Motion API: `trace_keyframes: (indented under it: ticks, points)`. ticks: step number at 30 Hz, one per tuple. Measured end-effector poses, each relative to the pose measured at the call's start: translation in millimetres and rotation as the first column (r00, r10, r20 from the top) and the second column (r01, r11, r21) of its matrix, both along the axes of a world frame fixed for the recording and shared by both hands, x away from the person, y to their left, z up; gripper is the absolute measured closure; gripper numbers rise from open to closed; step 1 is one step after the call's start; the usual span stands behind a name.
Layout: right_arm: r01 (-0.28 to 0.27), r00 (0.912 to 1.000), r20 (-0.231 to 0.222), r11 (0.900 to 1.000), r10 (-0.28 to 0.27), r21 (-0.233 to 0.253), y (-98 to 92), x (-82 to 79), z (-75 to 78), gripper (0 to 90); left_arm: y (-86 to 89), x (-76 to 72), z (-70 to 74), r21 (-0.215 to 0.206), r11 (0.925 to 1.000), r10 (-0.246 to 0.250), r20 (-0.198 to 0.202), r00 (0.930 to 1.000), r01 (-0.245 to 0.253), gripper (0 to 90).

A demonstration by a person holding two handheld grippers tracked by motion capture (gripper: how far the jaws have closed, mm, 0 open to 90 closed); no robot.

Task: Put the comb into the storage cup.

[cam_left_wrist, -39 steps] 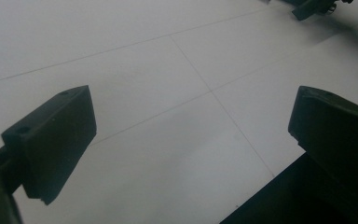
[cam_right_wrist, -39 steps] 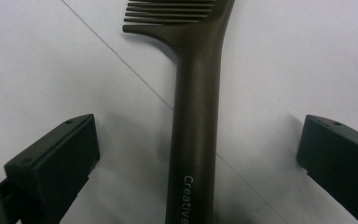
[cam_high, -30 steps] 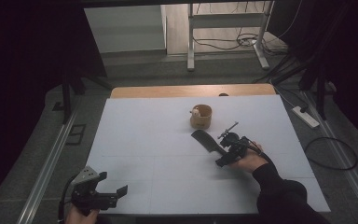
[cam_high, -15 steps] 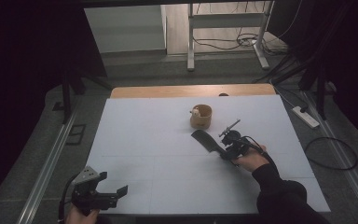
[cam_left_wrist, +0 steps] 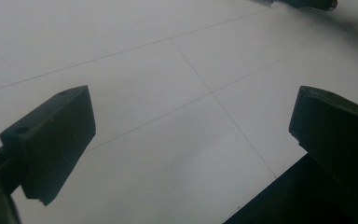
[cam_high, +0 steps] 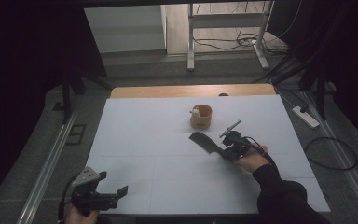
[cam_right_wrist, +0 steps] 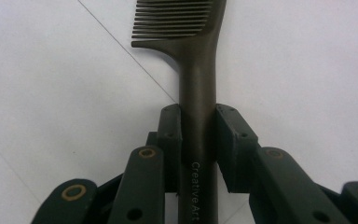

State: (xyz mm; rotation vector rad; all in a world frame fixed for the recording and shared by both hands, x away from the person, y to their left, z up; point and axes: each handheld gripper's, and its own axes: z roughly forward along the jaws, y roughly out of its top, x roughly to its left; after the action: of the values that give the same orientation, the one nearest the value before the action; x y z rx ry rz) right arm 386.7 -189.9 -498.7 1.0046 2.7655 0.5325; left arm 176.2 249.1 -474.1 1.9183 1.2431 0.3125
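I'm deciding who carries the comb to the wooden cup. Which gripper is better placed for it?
The right gripper: its jaws are shut on the comb handle, and the wooden cup stands close beyond it. The left gripper is open at the table's near left corner, far from both.

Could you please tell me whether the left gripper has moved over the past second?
No. The left gripper sits at the same spot by the table's near-left edge, jaws open, as far from the wooden cup as before.

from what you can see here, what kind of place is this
Probably a recording or lab setup, not a home: a white-topped table ringed by dark curtains, loose cables and a power strip on the floor, and a metal stand behind.
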Motion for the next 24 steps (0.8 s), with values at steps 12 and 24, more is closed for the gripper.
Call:
trace_keyframes:
  ticks: [12, 24]
  points:
    - [-0.045, 0.9986, 0.032, 0.998, 0.043, 0.053, -3.7, -9.5, 7.5, 72.3, -2.6, -2.0, 4.3, -0.021, 0.9996, -0.019, 0.04, 0.999, 0.02, 0.0]
    - [-0.066, 0.9946, 0.087, 0.991, 0.056, 0.115, -12.9, -23.5, 21.1, 72.3, -8.9, 4.3, 8.6, -0.01, 0.9984, -0.055, 0.077, 0.9955, 0.056, 0.0]
